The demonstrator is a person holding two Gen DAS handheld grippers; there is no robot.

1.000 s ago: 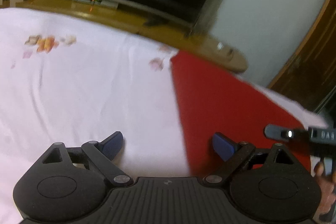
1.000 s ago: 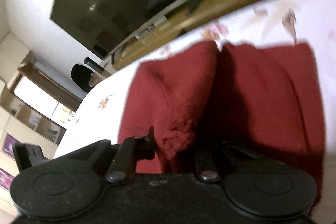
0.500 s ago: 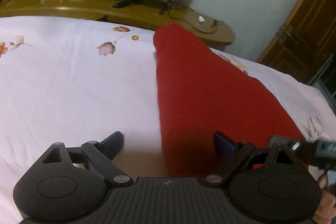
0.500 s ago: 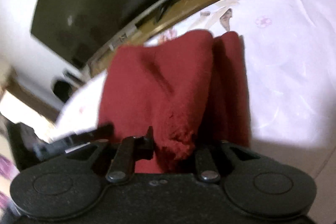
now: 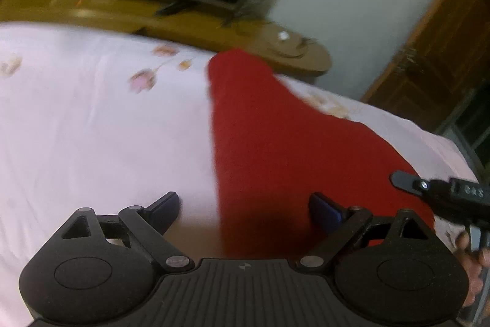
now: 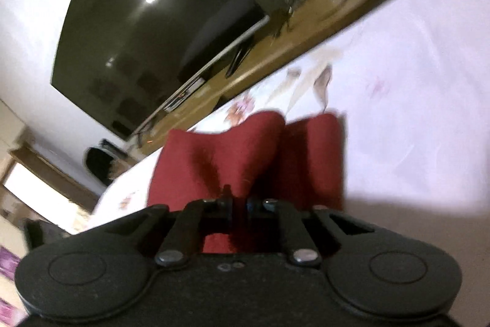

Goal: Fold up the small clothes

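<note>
Fingers of our right gripper (image 6: 237, 206) have just clamped the red cloth (image 6: 242, 155); our left gripper (image 5: 245, 210), narrowing slightly, straddles its edge empty, so folding can start.

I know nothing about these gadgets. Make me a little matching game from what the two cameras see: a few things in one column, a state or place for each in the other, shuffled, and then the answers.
Things
1. left gripper
2. right gripper
3. red garment
4. television

States or places
A. lies on the flowered white bedsheet
B. stands on the wooden cabinet beyond the bed
C. shut on a pinch of red cloth
D. jaws wide, pads touching nothing

Pairs: 1-D, 2-C, 3-A, 4-B
</note>
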